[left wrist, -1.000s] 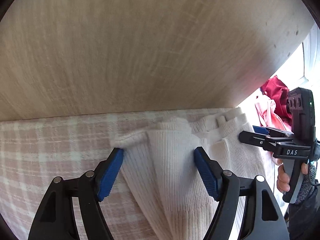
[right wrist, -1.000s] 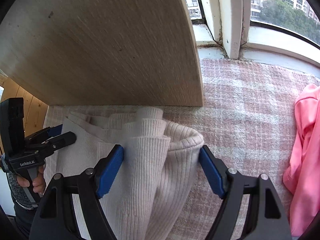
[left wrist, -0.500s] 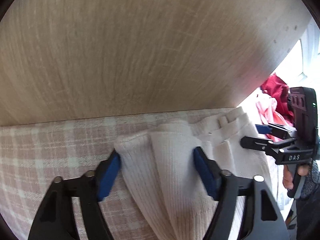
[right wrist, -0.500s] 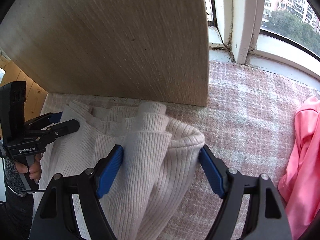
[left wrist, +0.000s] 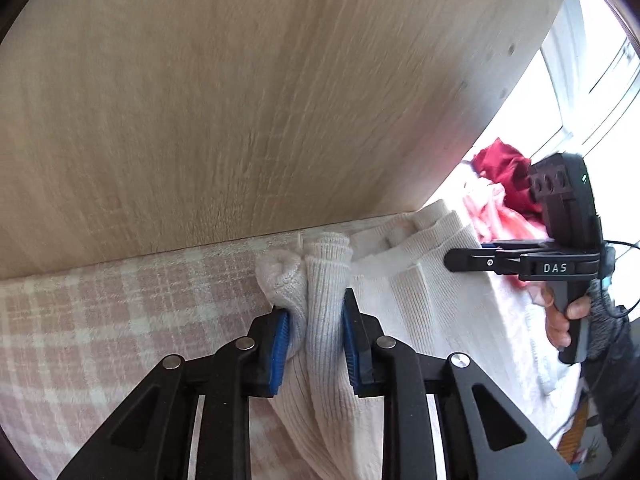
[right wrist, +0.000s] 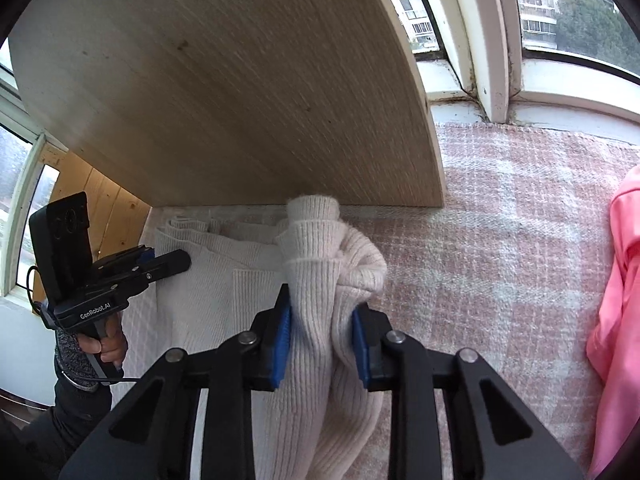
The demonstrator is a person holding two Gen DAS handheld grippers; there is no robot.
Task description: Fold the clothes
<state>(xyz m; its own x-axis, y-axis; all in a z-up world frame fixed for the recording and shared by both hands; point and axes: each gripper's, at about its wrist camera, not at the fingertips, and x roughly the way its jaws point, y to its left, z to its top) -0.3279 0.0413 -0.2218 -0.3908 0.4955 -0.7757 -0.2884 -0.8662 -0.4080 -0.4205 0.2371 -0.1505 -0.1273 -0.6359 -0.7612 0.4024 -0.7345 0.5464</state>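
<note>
Two corners pinched, a cream sweater ready to be folded over.
On the pink checked blanket [right wrist: 520, 240], the cream ribbed sweater [right wrist: 224, 292] lies against a wooden panel [left wrist: 260, 100]; left hand-held gripper [left wrist: 316, 340] and right hand-held gripper [right wrist: 322, 344], jaws just closed, each pinch a bunched corner — best lifted level, together, keeping the edge taut.

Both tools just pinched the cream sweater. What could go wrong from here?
1. Left tool and right tool have just closed on bunched folds of the cream ribbed sweater, not a flat edge; layers may slip unevenly.
2. The wooden panel stands right behind; a forward swing could hit it.
</note>
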